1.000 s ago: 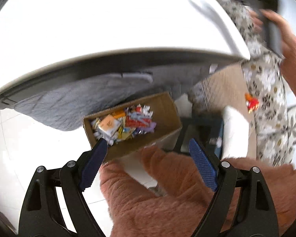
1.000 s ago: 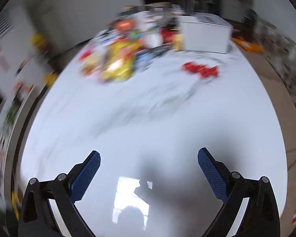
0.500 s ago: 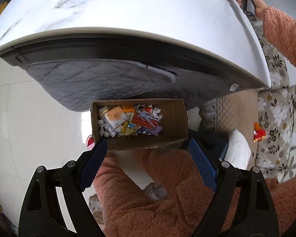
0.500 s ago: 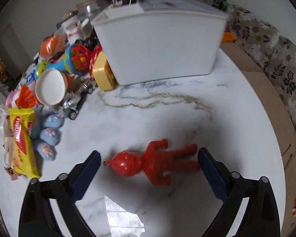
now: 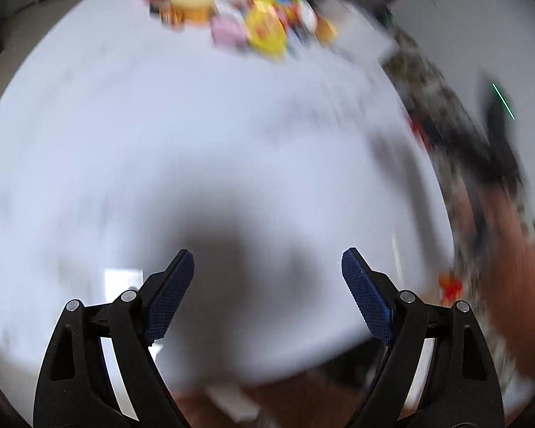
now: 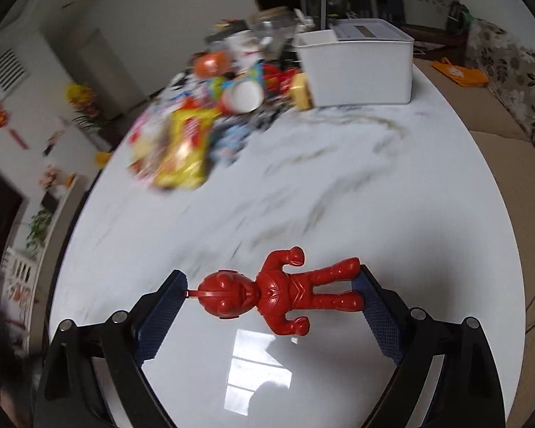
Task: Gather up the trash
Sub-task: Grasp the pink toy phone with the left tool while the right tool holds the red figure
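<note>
The white marble tabletop fills both views, glossy and veined, with a window reflected in it near the camera. At its far side stands a white plastic bin, and beside that a blurred heap of packets and toys, among them a yellow snack bag; the details of the heap cannot be made out.

Nearest the right wrist camera is the red toy figure, the piece being collected. It lies crosswise between the pads of the right gripper, head toward the left pad, feet toward the right pad. The jaws are closed in on it lengthwise: the feet meet the right pad and the thin crest on the head reaches the left one. Whether it is lifted clear of the tabletop or just resting on it cannot be told.

The figure looks like hollow moulded plastic, so it is probably light, stiff and smooth. Held end to end it is likely a poor grip: the crest is a narrow point that could slip off the pad or let the toy swivel. Across the torso or both legs would seem the safer hold, where flatter sides meet the textured pads.

The left gripper hangs above the bare tabletop, jaws spread wide with nothing between them; that view is heavily smeared.
</note>
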A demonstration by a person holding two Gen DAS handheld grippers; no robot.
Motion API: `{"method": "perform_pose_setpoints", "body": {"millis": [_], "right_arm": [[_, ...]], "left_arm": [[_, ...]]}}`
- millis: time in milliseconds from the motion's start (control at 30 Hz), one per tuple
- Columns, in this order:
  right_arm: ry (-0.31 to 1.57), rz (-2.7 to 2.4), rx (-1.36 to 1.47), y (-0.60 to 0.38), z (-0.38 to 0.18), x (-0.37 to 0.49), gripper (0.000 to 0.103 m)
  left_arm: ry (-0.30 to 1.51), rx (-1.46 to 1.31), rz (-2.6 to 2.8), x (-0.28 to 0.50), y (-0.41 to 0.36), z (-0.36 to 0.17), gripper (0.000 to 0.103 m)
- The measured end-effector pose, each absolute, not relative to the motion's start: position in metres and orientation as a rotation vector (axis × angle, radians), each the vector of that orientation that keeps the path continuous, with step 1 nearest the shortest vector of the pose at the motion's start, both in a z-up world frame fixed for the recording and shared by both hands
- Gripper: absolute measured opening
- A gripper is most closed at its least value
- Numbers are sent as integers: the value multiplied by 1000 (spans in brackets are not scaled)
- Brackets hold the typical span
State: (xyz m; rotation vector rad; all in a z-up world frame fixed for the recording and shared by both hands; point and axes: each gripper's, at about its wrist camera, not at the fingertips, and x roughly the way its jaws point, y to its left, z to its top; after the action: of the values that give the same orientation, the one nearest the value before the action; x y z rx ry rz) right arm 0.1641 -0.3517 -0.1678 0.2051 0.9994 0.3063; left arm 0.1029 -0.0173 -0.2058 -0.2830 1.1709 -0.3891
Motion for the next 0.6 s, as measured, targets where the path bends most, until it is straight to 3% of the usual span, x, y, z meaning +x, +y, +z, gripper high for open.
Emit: {"method": "perform_pose_setpoints", "body": {"millis": [167,367,433,500,600], "right_arm": [[986,330,282,-356,-160,93,91],[988,311,340,-368,-155,58,91],[983,304,355,-371,-154,53,91],[974,292,362,-375,-151,49,91],[956,283,365,-379,-146,45,91]], "left_arm": [[1077,-501,-238,227,-16,-212,83],[1097,-869,-90,302,-1,-233,80],[1137,-907,-38,313,-1,-239,62],[1185,-927,-29,320,-4,-249,33],[1212,-964,-55,320,-5,-254,23]]}}
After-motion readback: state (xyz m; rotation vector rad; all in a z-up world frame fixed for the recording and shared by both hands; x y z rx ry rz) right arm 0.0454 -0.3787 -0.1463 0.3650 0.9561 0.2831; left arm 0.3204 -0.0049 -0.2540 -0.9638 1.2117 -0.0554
